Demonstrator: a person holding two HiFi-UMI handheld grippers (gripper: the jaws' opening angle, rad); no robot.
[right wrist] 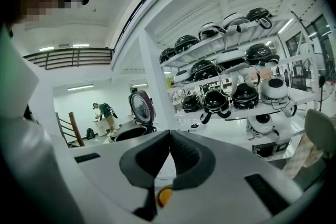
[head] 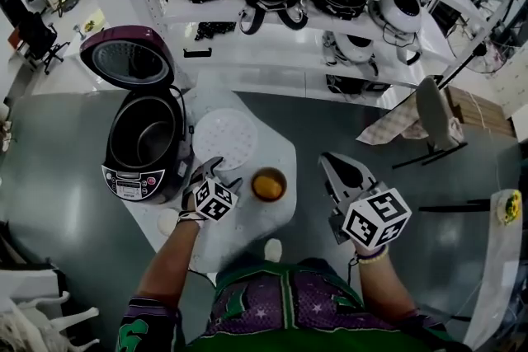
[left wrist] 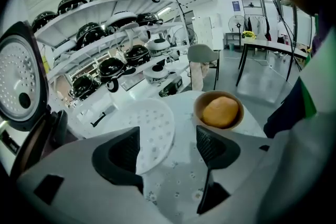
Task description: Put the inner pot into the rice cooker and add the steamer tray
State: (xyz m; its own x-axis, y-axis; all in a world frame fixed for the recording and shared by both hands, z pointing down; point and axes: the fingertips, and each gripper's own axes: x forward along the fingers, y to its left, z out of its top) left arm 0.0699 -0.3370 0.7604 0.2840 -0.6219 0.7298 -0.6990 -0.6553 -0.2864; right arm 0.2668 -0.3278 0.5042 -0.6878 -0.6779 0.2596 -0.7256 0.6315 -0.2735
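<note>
Head view:
- Cooker (head: 144, 146) stands at the left end of the white surface (head: 285, 151). Its control panel faces the person and its mouth faces up.
- Purple lid (head: 128, 58) is hinged at the far side and stands open.
- The well is dark; a pot cannot be told from the body.
- Panel print is too small to read.
- Tray (head: 224, 138) is a white perforated disc lying flat just right of the cooker. It is round, so it has no long axis.
- Bowl (head: 268, 184) holds an orange lump and sits near the tray on the person's side.
- Left gripper (head: 219, 175) is at the tray's near edge, pointing down and away.
- Right gripper (head: 334, 165) is off the surface's right edge, over grey floor.
- Shelves (head: 272, 12) of dark cookers run along the back.

Left gripper view:
- Left gripper (left wrist: 168, 144) has its jaws wide apart, with nothing pressed between the pads.
- The near rim of the tray (left wrist: 149, 123) runs behind the left pad and into the gap. Contact cannot be confirmed.
- The cloth on the surface (left wrist: 184, 181) shows a small flower print.
- Bowl (left wrist: 218, 110) is beyond the right jaw.
- The lid's (left wrist: 18, 86) dimpled inner plate is at the far left.

Right gripper view:
- Right gripper (right wrist: 169, 139) has its pads together and holds nothing.
- The gripper aims nearly level at the cooker (right wrist: 131, 132), whose lid (right wrist: 142, 107) is up.
- The room is white-walled with strip lights, and a person (right wrist: 107, 115) is far off.
- No text is legible.
</note>
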